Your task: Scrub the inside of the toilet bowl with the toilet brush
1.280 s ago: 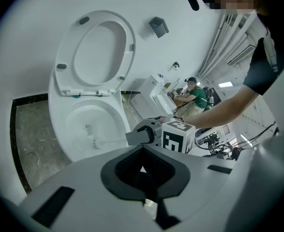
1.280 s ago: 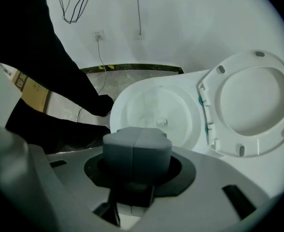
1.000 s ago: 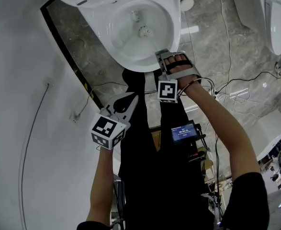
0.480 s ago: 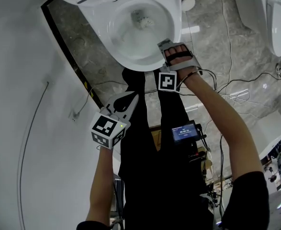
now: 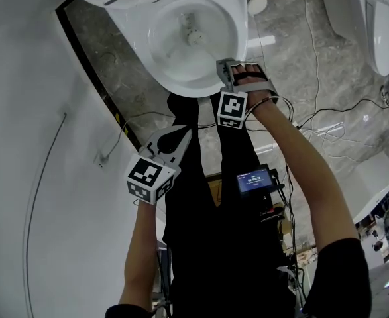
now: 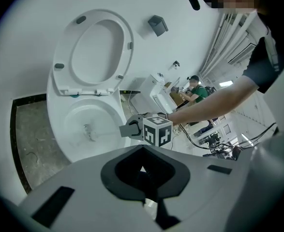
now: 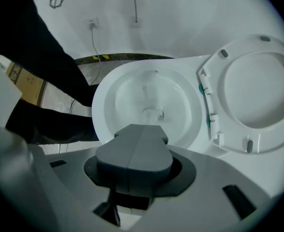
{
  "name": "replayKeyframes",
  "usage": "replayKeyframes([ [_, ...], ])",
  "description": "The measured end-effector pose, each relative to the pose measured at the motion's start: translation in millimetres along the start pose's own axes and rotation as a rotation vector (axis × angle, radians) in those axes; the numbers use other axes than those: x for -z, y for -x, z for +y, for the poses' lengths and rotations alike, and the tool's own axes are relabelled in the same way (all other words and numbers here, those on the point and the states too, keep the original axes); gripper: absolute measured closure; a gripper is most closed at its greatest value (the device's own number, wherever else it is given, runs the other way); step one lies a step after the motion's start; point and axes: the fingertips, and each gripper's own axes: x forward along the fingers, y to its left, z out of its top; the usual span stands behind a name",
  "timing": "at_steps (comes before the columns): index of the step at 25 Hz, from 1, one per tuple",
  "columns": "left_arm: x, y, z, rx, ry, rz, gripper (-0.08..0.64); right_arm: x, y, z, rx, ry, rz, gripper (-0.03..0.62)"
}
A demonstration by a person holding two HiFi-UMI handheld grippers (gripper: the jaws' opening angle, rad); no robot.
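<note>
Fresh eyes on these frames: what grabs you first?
The open toilet bowl fills the top of the head view, seat raised, with the toilet brush head down by its drain. The right gripper grips the brush handle at the bowl's near rim. The left gripper hangs empty lower down, over the person's dark trousers.

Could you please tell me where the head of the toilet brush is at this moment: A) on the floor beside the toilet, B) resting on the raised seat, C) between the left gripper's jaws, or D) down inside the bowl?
D: the right gripper is shut on the brush, and the brush's head sits low inside the bowl, close to the drain.
</note>
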Motion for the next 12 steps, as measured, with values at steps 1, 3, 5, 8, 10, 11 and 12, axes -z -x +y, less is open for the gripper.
replayKeyframes([
  [1,-0.1,1.0,-0.5,-0.003,0.002,-0.001,0.549,4.9,2.6,3.5,0.002,0.011,-0.003,0.419],
  [3,-2.3,3.0,-2.3,-0.009,0.001,-0.008,0.549,14.3,9.3,10.0,-0.010,-0.025,-0.010,0.417],
  [5,-5.8,5.2,-5.2,-0.013,-0.002,-0.014,0.549,19.7,17.1,17.4,-0.043,-0.110,-0.021,0.417],
  [8,-9.7,7.6,-11.8,-0.009,0.004,-0.015,0.549,14.8,28.5,31.0,-0.144,-0.340,-0.058,0.416],
  [10,-12.0,9.5,-16.0,-0.002,0.001,-0.013,0.549,4.9,36.7,37.8,-0.234,-0.529,-0.093,0.416],
  [11,-14.0,10.5,-17.5,-0.001,-0.005,-0.015,0.549,-0.2,40.8,40.6,-0.272,-0.601,-0.108,0.416],
  [12,-16.6,11.8,-18.8,-0.003,-0.011,-0.019,0.549,-4.3,44.9,43.5,-0.298,-0.646,-0.118,0.416],
])
